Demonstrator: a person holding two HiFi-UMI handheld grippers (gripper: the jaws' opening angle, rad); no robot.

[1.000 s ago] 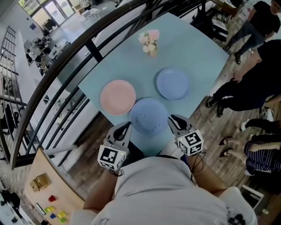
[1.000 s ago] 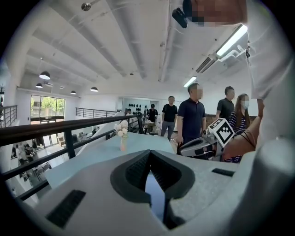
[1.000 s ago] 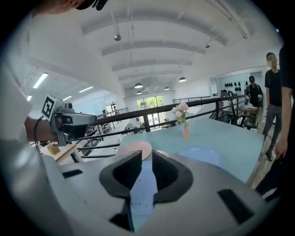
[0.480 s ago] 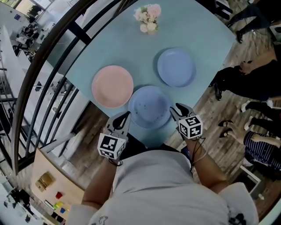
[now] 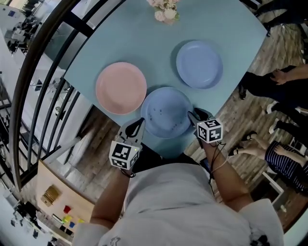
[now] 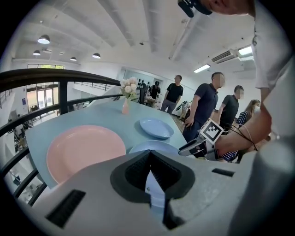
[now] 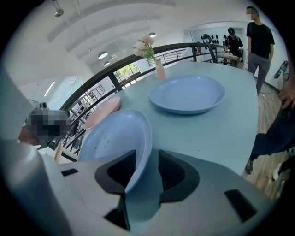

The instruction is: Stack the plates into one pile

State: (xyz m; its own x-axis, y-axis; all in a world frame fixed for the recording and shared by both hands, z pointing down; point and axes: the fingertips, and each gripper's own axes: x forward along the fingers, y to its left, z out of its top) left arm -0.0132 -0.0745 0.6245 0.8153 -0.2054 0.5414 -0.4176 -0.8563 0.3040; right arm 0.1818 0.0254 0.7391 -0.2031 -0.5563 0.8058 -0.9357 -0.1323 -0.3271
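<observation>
A dark railing (image 5: 43, 72) curves along the table's (image 5: 120, 38) left side; people (image 5: 284, 86) stand on the wood floor by its right edge; a small vase of flowers (image 5: 166, 12) sits at the far side. Nothing lies over the three plates: the pink plate (image 5: 121, 88), the far blue plate (image 5: 199, 64), and the near blue plate (image 5: 166, 112), pale, shallow and finely speckled, flat by the table's near edge, just beside the pink one. The right gripper (image 5: 194, 116) is opening, that plate's right rim loose between its jaws; the left gripper (image 5: 138, 126), jaws almost together, sits at its left rim. Bare tabletop lies between plates and flowers.
</observation>
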